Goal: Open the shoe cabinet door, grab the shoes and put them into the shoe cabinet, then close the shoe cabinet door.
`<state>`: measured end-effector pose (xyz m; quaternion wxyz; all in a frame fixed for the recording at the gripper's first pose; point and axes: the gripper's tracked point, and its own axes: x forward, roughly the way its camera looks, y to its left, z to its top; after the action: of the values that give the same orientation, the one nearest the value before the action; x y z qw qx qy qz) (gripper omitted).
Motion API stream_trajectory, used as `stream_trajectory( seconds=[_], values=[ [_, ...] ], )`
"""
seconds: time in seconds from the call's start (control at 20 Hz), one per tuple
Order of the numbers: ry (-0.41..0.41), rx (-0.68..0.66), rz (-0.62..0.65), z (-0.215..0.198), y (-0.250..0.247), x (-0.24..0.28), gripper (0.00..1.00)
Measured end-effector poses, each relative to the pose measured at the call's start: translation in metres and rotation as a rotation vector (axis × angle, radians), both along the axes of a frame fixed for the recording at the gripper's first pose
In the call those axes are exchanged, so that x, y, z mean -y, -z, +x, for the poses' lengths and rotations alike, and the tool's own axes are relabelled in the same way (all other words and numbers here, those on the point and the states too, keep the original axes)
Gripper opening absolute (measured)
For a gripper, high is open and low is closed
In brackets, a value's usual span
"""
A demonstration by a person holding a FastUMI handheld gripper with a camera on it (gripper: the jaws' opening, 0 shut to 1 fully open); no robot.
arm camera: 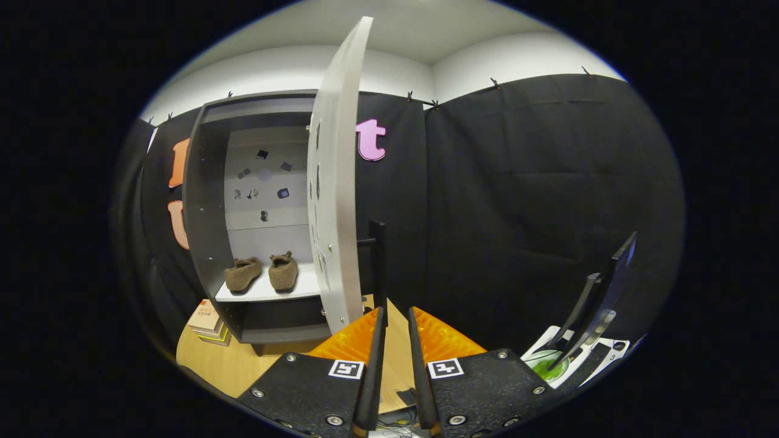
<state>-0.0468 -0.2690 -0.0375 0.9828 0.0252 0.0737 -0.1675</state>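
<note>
Black cloth is backing a dark open-fronted shoe cabinet; two brown fuzzy shoes are sitting on its white shelf, beyond my gripper, whose fingers are nearly together, pinching nothing beside the pale open door.

Small dark marks inside cabinet are unidentifiable.

brown shoes on white shelf, cabinet dark grey w/ pale grey door, black handle. Tabletop light wood, wall cloth black, books tan/yellowish.
</note>
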Motion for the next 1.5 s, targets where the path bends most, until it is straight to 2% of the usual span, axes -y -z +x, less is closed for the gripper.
stream_trajectory(
  seconds=[0.3,0.55,0.8,1.5],
  values=[
    [-0.04,0.036,0.009,0.029,-0.007,0.013,0.3],
    [-0.074,0.066,0.035,0.031,-0.008,0.005,0.31],
    [-0.085,0.061,0.003,0.028,-0.009,-0.007,0.3],
    [-0.398,0.105,0.041,0.038,-0.01,-0.117,0.3]
  ],
)
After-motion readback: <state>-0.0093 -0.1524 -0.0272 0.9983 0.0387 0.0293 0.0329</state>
